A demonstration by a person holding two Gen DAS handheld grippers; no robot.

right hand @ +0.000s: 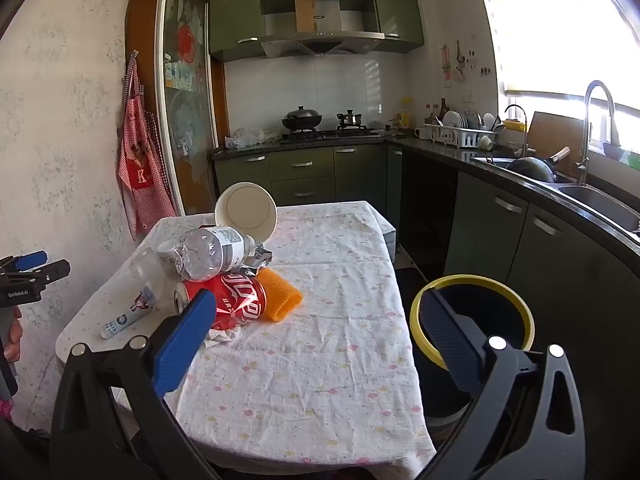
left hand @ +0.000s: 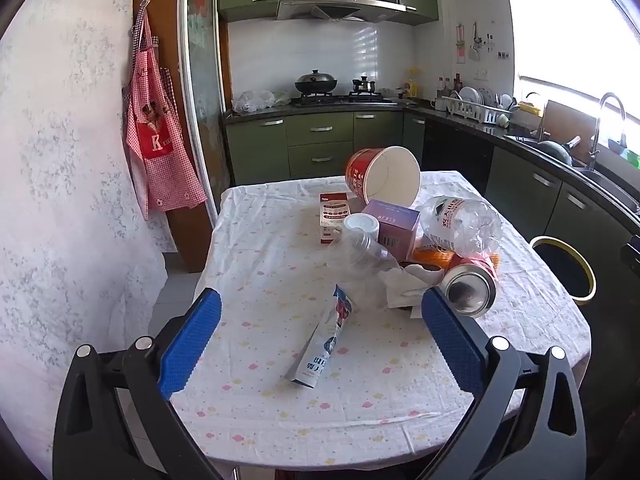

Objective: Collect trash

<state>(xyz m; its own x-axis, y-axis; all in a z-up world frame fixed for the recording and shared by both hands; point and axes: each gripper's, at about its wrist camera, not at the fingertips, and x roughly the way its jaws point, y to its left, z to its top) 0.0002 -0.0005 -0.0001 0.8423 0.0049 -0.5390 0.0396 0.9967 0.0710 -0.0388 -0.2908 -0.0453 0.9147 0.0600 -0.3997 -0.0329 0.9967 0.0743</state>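
Observation:
Trash lies piled on the cloth-covered table (left hand: pixel 280 412): a squeezed tube (left hand: pixel 324 340), a red soda can (left hand: pixel 472 286), a clear plastic bottle (left hand: pixel 460 224), a paper bucket (left hand: pixel 384 176), a purple box (left hand: pixel 394 226) and a crumpled tissue (left hand: pixel 408 286). My left gripper (left hand: pixel 320 340) is open and empty, hovering over the tube. My right gripper (right hand: pixel 316 332) is open and empty above the table's right part, with the can (right hand: pixel 236 300) by its left finger. The yellow-rimmed bin (right hand: pixel 472 316) stands on the floor right of the table; it also shows in the left wrist view (left hand: pixel 564 268).
A red-and-white small box (left hand: pixel 334 216), a clear plastic cup (left hand: pixel 356 252) and an orange mesh piece (right hand: pixel 280 294) are in the pile. Green kitchen cabinets and a black counter with sink (right hand: pixel 600 200) run along the right. A red apron (left hand: pixel 160 132) hangs on the left wall.

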